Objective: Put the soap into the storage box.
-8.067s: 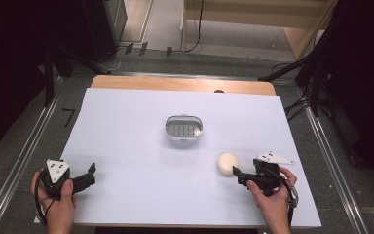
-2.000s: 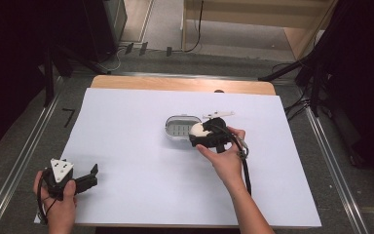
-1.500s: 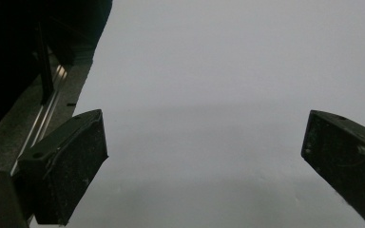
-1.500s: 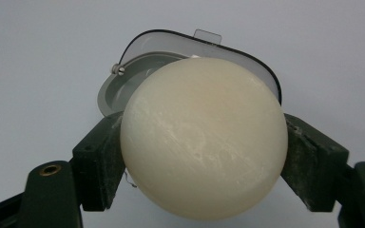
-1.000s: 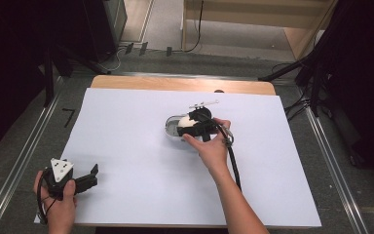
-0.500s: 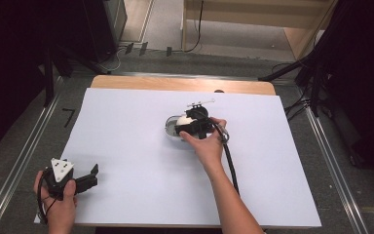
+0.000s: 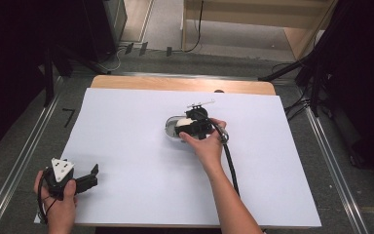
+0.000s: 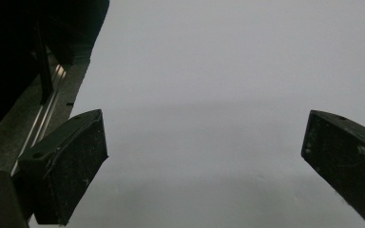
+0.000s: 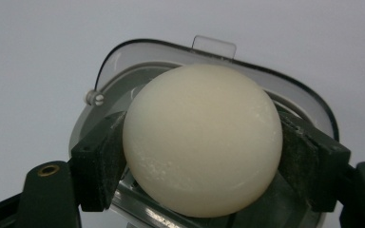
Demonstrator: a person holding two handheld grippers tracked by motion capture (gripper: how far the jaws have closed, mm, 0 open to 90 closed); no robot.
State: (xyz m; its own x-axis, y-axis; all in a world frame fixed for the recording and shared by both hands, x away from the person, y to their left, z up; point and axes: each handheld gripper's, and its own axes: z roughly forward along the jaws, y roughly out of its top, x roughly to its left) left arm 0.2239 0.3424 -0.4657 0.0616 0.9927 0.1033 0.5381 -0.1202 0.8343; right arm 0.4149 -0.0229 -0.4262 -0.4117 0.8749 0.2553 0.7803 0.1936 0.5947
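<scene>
The right hand-held gripper, jaws just easing, pinches the smooth, likely slippery cream soap at its widest sides above the clear dish.

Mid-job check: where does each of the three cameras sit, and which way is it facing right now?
High view: above the person's side, looking forward and down on the white table; forearms and both hands enter from below.
Left gripper view: rides the left gripper, looking along its spread black jaws at bare table.
Right gripper view: rides the right gripper, facing the cream oval soap between its jaws, over the clear plastic dish.
Shared: high and right views both show soap and dish.
</scene>
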